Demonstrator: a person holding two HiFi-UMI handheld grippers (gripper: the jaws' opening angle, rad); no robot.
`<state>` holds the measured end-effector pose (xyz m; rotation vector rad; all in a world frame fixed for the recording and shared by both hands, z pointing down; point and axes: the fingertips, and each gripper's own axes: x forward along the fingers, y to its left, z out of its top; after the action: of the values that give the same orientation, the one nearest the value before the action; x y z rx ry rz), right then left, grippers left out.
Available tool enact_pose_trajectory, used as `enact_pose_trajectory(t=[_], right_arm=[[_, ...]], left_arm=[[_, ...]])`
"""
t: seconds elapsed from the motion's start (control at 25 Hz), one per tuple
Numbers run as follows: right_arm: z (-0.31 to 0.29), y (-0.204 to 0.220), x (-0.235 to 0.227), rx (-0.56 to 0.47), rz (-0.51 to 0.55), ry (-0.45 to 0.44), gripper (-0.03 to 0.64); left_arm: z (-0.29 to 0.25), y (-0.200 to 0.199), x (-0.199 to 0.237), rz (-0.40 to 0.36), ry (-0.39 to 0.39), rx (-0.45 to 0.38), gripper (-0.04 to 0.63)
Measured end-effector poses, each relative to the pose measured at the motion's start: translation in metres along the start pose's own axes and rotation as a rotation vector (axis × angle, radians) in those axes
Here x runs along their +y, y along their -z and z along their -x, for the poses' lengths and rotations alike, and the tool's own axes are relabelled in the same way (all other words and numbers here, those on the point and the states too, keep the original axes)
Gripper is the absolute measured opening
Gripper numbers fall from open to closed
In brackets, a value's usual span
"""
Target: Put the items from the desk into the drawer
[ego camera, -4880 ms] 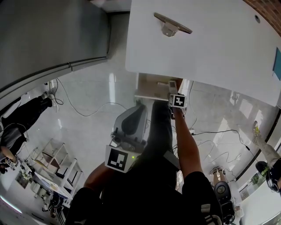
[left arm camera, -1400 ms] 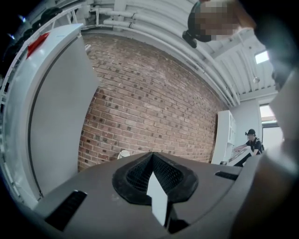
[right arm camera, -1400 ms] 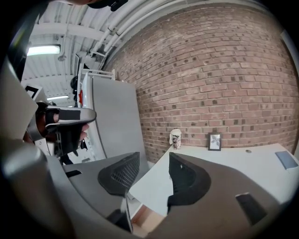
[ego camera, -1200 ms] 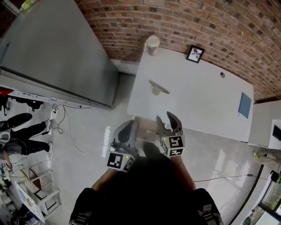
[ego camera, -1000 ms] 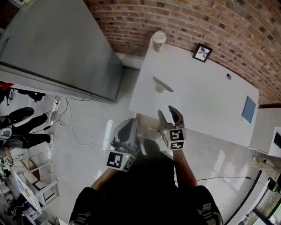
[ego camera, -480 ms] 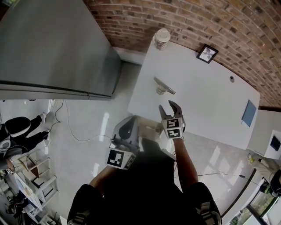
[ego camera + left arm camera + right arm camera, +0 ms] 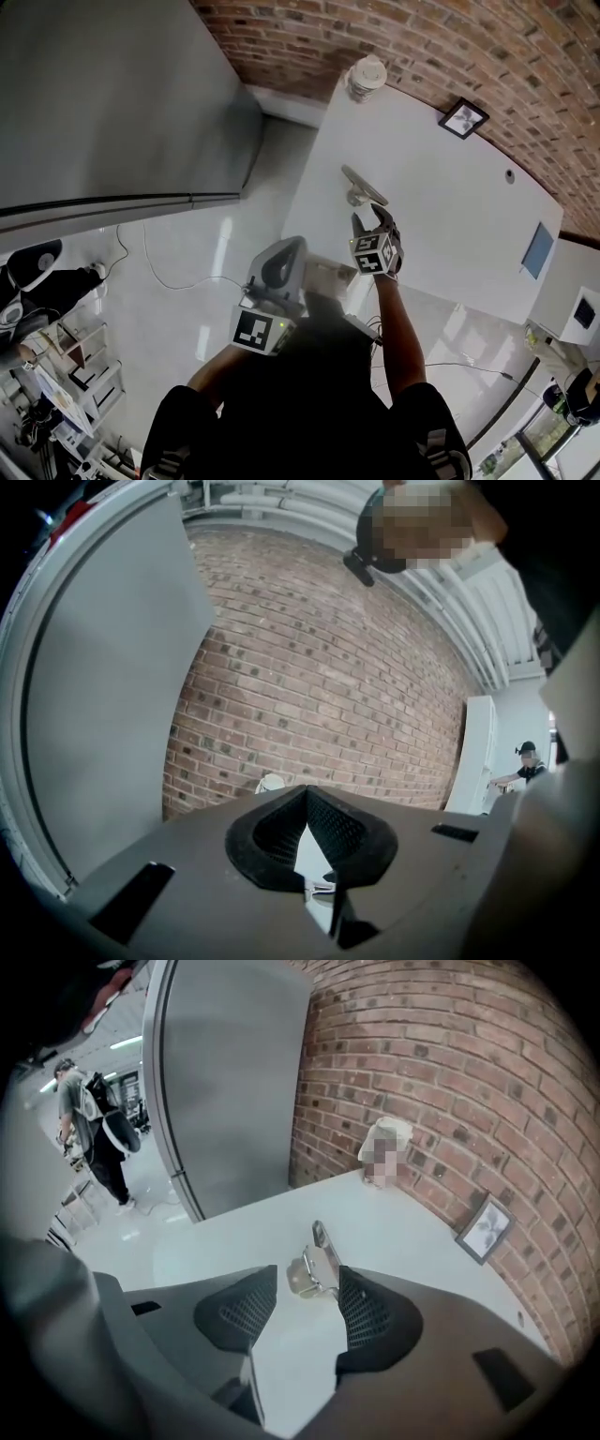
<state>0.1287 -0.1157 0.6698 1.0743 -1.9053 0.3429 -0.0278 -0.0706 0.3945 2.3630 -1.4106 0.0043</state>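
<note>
A small metal stand [image 7: 364,187] lies on the white desk [image 7: 450,206]. My right gripper [image 7: 373,217] hangs just short of it, tilted down. In the right gripper view the stand [image 7: 317,1262] sits just beyond the gap of the right gripper [image 7: 307,1294]. Its jaws have just been opening and stand open, and neither pad presses on the stand. My left gripper [image 7: 285,253] is held level off the desk's near edge, above the open drawer [image 7: 328,274]. In the left gripper view the tips of the left gripper [image 7: 307,799] meet, with nothing held.
A lidded paper cup [image 7: 367,77] stands at the desk's far corner by the brick wall. A framed picture [image 7: 464,117] and a blue pad [image 7: 537,251] lie further right. A tall grey cabinet [image 7: 112,103] stands to the left. Cables run over the floor.
My right gripper has moved forward and down over the desk edge until its open tips reach the metal stand. The left gripper has shifted a little forward.
</note>
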Motion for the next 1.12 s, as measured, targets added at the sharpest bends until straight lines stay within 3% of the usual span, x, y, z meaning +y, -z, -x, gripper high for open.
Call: enact_pose_trajectory(t=[0.32,0.64,0.72,0.8,1.12], right_arm=[[-0.042,0.012,-0.005,0.097,0.134,0.038,0.196],[-0.067,0.018,-0.006,0.151,0.16,0.045,0.187],[-0.07,0.019,-0.009,0.164,0.167,0.063,0.16],[-0.07,0.018,-0.012,0.169,0.178,0.083,0.083],[-0.064,0.014,-0.011,0.165,0.185,0.088,0.054]], left_arm=[[-0.009,0.004,0.028,0.027,-0.021,0.021,0.002],[-0.01,0.002,0.039,0.041,-0.02,0.014,0.002],[-0.009,0.002,0.04,0.045,-0.019,0.017,0.002],[-0.008,0.002,0.041,0.049,-0.019,0.017,0.002],[0.003,-0.001,0.037,0.04,-0.012,0.005,0.002]])
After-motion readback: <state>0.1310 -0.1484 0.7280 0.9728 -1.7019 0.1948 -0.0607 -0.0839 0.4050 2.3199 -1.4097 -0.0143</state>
